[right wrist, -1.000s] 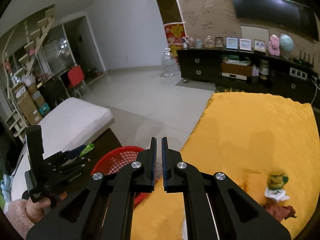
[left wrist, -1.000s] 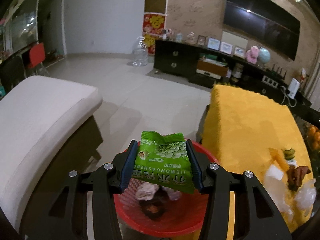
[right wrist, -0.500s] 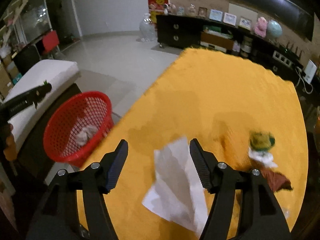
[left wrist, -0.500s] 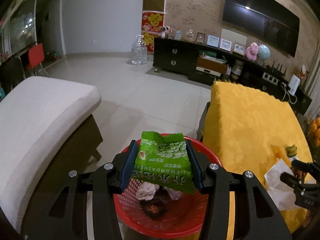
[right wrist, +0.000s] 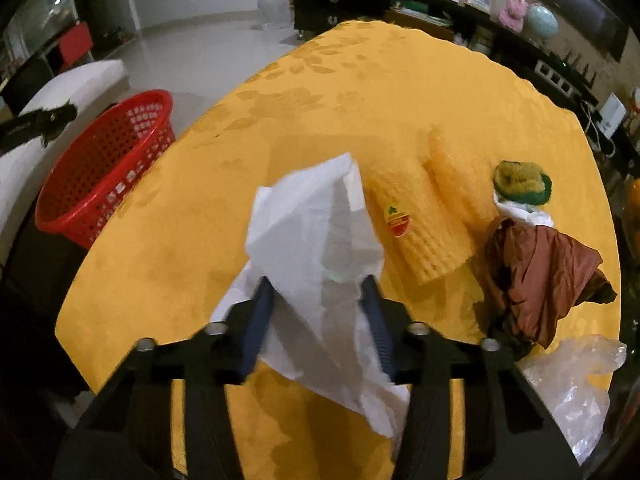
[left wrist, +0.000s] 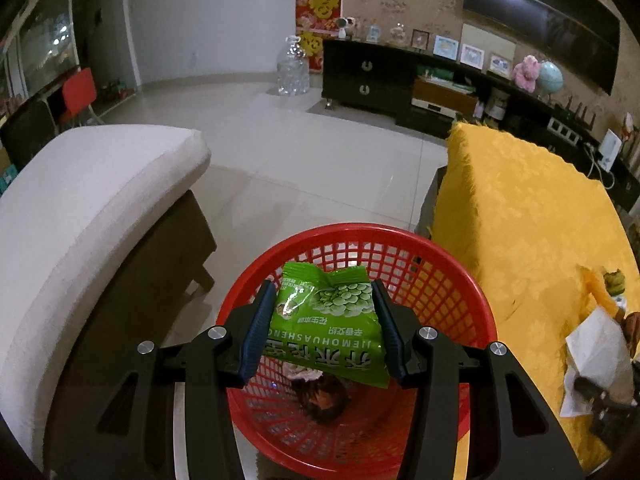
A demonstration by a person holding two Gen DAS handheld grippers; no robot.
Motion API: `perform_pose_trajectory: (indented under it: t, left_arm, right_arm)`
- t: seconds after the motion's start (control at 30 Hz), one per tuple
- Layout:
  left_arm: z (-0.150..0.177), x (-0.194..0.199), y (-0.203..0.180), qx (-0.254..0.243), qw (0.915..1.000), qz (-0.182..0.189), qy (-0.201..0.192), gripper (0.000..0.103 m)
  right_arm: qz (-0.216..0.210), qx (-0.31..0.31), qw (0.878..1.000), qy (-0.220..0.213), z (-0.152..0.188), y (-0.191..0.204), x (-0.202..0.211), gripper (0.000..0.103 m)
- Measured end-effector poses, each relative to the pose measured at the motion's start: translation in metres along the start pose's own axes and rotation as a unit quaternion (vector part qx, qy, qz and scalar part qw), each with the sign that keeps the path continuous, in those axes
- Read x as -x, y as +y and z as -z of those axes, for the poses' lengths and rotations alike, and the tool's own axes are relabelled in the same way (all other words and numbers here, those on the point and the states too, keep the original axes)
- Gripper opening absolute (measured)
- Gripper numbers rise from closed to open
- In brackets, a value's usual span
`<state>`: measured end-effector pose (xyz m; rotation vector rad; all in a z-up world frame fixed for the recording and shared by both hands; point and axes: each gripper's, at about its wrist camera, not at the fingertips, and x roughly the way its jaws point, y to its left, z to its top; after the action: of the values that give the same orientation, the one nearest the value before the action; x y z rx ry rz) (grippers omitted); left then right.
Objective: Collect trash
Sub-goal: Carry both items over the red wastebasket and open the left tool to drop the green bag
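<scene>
My left gripper (left wrist: 323, 286) is shut on a green snack packet (left wrist: 332, 324) and holds it over a red mesh basket (left wrist: 460, 276) on the floor, which has crumpled trash (left wrist: 320, 396) at the bottom. My right gripper (right wrist: 317, 280) points down at the yellow table (right wrist: 360, 92). Its jaws are closing around a crumpled white tissue (right wrist: 312, 216) that stands between the blue pads; the paper does not look squeezed. The basket (right wrist: 108, 176) also shows at the table's left edge in the right wrist view.
On the table right of the tissue lie a yellow foam fruit sleeve (right wrist: 420, 224), a green and yellow scrap (right wrist: 520, 182), a brown wrapper (right wrist: 548, 276) and a clear plastic bag (right wrist: 576, 380). A white-cushioned seat (left wrist: 80, 200) stands left of the basket.
The right gripper swung down onto the table, opened wide over the tissue and now narrows around it. The left gripper sank a little over the basket, still holding the packet.
</scene>
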<state>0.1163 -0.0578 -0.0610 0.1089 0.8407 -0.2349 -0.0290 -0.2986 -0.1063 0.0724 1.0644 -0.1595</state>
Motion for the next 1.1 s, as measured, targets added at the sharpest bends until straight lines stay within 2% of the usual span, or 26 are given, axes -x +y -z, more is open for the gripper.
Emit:
perform_pose_trajectory:
  t: [0.1,0.2,0.43,0.63,0.9,1.1]
  left_arm:
    - [0.001,-0.001,0.0,0.0,1.0,-0.001,0.002,0.047]
    - [0.0,-0.002,0.002,0.002,1.0,-0.002,0.005,0.047]
    - [0.0,0.002,0.004,0.005,1.0,-0.003,-0.004,0.047]
    - [-0.001,0.002,0.009,0.012,0.9999,-0.007,-0.009,0.047]
    - [-0.001,-0.002,0.008,0.007,0.9999,-0.012,-0.005,0.047]
    - [0.0,-0.01,0.01,0.005,0.9999,-0.007,0.009,0.047]
  right_arm:
    - [-0.01,-0.012,1.0,-0.003,-0.006,-0.007,-0.001,0.016]
    - [-0.023,-0.021,0.999,-0.011,-0.013,-0.007,0.0,0.011]
    - [-0.068,-0.034,0.995,-0.06,-0.043,0.01,0.026,0.011]
    - [-0.103,-0.025,0.991,-0.083,-0.079,0.034,0.036,0.011]
    - [-0.15,0.018,0.985,-0.081,-0.113,0.077,0.031,0.011]
    - [-0.183,0.028,0.981,-0.066,-0.122,0.097,0.015,0.012]
